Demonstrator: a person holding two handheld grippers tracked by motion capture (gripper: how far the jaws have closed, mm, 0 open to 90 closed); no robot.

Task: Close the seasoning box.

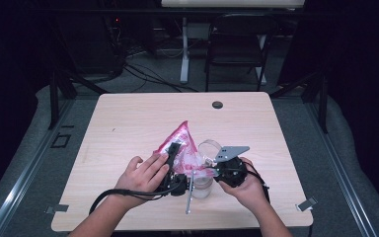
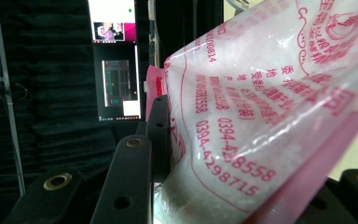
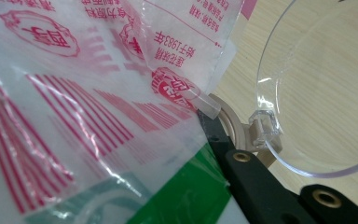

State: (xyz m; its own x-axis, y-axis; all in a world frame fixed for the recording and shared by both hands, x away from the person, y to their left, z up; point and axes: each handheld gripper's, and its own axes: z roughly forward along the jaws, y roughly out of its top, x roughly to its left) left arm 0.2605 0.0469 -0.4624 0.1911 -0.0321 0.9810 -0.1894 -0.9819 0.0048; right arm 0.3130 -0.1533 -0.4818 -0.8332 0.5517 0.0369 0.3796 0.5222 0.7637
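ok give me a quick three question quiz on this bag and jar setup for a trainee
1. True or false: the left gripper is shut on the pink-printed bag.
2. Which thing stands on the table between the two hands? A) a metal kettle B) a clear jar C) a cardboard box
3. Fill in: the clear round lid hangs open beside the jaws of the ____ gripper.

Key
1. True: in the left gripper view the bag sits pinched between the black jaws.
2. B: the clear jar, under the tilted bag.
3. Right: the right gripper is shut, with a corner of the bag at its tips.
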